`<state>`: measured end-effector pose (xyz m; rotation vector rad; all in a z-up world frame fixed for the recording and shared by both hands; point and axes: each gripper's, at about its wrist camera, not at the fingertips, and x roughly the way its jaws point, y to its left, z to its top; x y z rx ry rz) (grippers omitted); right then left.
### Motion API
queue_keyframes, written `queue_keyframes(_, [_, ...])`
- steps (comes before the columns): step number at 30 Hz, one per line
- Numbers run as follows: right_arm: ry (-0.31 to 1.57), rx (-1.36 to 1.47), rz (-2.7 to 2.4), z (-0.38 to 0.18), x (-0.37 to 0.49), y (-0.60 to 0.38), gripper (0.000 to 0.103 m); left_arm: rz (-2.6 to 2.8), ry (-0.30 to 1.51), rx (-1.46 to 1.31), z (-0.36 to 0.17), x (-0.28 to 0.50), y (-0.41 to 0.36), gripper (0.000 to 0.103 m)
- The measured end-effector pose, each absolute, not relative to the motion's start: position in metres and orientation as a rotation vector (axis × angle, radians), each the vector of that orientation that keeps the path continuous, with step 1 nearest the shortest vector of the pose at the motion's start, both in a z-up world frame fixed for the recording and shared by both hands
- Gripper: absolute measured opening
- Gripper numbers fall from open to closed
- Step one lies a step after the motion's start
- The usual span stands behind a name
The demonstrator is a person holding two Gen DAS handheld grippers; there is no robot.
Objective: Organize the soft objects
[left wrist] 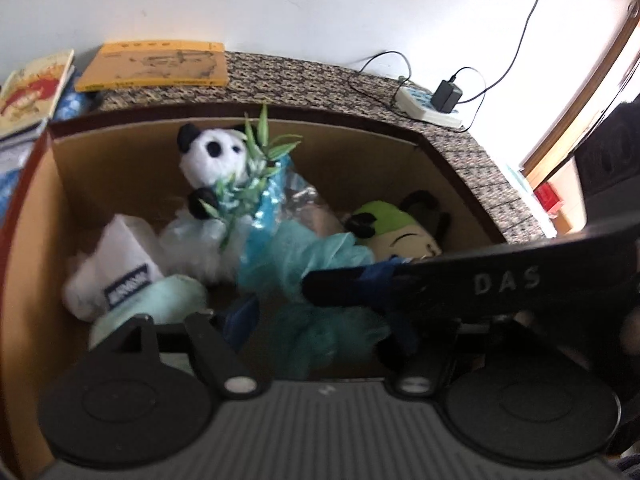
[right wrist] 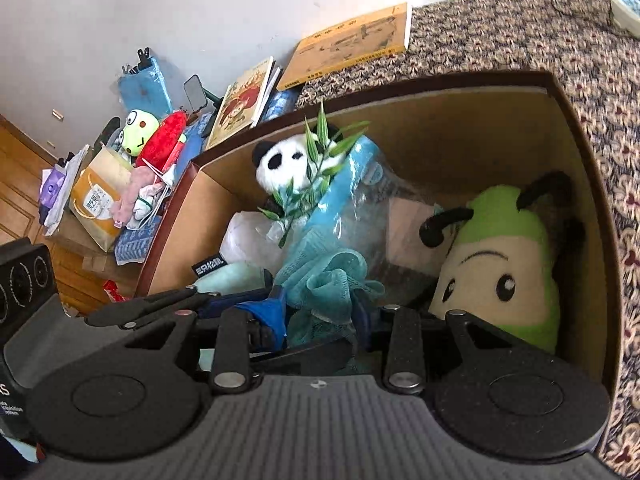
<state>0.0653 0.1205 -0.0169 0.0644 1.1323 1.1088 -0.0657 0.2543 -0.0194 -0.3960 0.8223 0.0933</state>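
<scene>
Over the cardboard box (right wrist: 460, 120) I had both grippers low: the right gripper (right wrist: 320, 312) had its fingers pinched on the teal mesh puff (right wrist: 332, 276), which lay in the middle of the box, just in front of the panda plush (right wrist: 280, 164). My left gripper (left wrist: 240, 312) looked parted, but only one blue-taped fingertip showed beside the puff. The other gripper's black body hid the rest, so I could not tell its state for sure.

A cardboard box (left wrist: 100, 168) is lying ahead of the left gripper (left wrist: 308, 320), whose fingers are standing apart. A teal mesh sponge (left wrist: 316, 256) is lying between them, a panda plush (left wrist: 212, 152) sitting beyond.
</scene>
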Motion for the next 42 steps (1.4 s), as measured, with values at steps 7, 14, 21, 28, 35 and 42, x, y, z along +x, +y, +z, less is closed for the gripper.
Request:
queue_keyframes(7, [1.132,0.112,1.064,-0.017,0.078,0.12,0.02,0.153,0.823,-0.31,-0.012,-0.072,0.263,0.069])
queue_keyframes(14, [1.154,0.084,1.083,-0.016,0.075,0.119,0.02,0.138,0.815,-0.309,-0.012,-0.073,0.265,0.071])
queue_keyframes(21, [1.143,0.144,1.016,-0.012,0.085,0.105,0.02,0.157,0.811,-0.305,-0.015,-0.075,0.267,0.072])
queue_keyframes(28, [1.113,0.125,0.995,-0.008,0.089,0.11,0.02,0.189,0.797,-0.324,-0.012,-0.078,0.277,0.072])
queue_keyframes(35, [1.058,0.092,0.993,-0.002,0.087,0.111,0.02,0.235,0.699,-0.338,0.012,-0.083,0.284,0.073])
queue_keyframes(42, [0.99,0.047,0.977,0.006,0.079,0.104,0.02,0.238,0.73,-0.311,0.016,-0.071,0.273,0.074])
